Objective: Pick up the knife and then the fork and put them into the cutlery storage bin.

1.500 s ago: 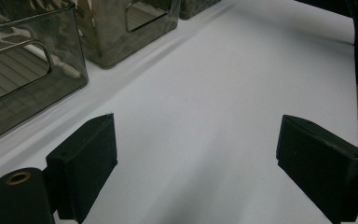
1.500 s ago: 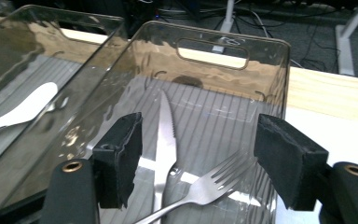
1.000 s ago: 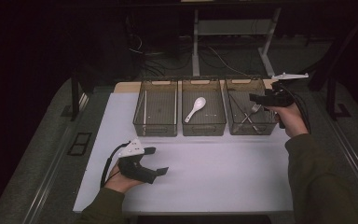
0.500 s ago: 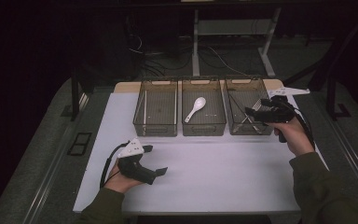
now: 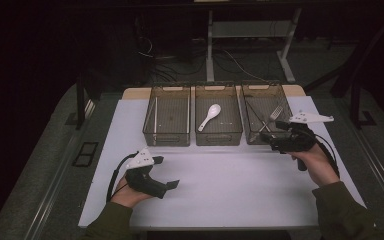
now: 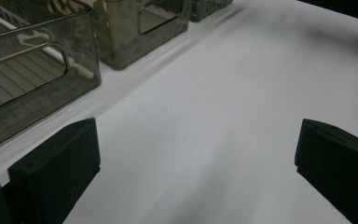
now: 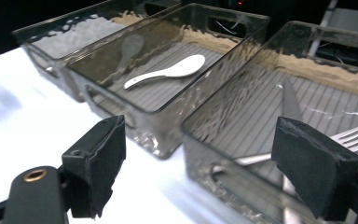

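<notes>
Silver metal fork [image 5: 275,113] lies in right smoky plastic bin [image 5: 266,95], just past spread right gripper [image 5: 274,134]; left gripper [image 5: 166,172] spread, empty.

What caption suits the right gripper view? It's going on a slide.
Open right gripper facing three smoky bins: white spoon in the middle bin, fork in the nearest.

table [image 5: 220,195] white top | 3 bins [image 5: 218,136] in row, far edge
</notes>
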Action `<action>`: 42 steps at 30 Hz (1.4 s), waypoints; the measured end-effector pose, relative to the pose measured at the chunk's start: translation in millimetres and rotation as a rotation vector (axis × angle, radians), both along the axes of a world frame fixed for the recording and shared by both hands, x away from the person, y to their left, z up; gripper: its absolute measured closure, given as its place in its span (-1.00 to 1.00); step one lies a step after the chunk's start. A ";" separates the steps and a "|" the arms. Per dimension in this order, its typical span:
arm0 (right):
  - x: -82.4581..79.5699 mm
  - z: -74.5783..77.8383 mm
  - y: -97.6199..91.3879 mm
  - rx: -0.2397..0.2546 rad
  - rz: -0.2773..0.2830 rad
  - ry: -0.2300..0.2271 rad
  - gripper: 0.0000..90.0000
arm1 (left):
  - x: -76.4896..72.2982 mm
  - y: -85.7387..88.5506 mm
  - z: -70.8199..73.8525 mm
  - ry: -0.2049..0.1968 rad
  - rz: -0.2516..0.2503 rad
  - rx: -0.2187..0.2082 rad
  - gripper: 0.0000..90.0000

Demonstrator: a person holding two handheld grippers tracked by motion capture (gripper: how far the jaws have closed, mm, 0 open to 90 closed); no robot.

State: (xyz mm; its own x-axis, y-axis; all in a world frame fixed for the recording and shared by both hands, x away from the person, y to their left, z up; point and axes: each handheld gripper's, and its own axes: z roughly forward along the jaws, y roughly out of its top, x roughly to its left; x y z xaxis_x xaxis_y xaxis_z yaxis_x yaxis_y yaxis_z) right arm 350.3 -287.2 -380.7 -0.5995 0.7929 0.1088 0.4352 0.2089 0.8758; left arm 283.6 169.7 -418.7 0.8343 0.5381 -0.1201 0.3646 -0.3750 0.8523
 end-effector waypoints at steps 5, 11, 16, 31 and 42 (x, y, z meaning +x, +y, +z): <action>-15.7 -8.2 2.5 -0.007 0.026 0.009 -0.61 | -1.9 -0.9 0.9 -0.013 -0.011 0.008 -1.00; -34.5 -18.0 5.8 -0.005 0.058 0.012 -0.63 | -3.6 -0.7 0.2 -0.011 -0.024 0.006 -1.00; -48.8 -25.8 5.8 -0.007 0.077 0.014 -0.63 | -5.5 -1.8 -0.6 -0.006 -0.026 0.004 -1.00; -78.6 -44.0 -3.7 0.017 0.117 0.016 -0.63 | -8.0 -1.5 -2.2 -0.003 -0.045 0.006 -1.00; -94.4 -55.1 -13.7 0.044 0.125 0.030 -0.63 | -8.3 -2.0 -3.0 0.002 -0.046 -0.002 -1.00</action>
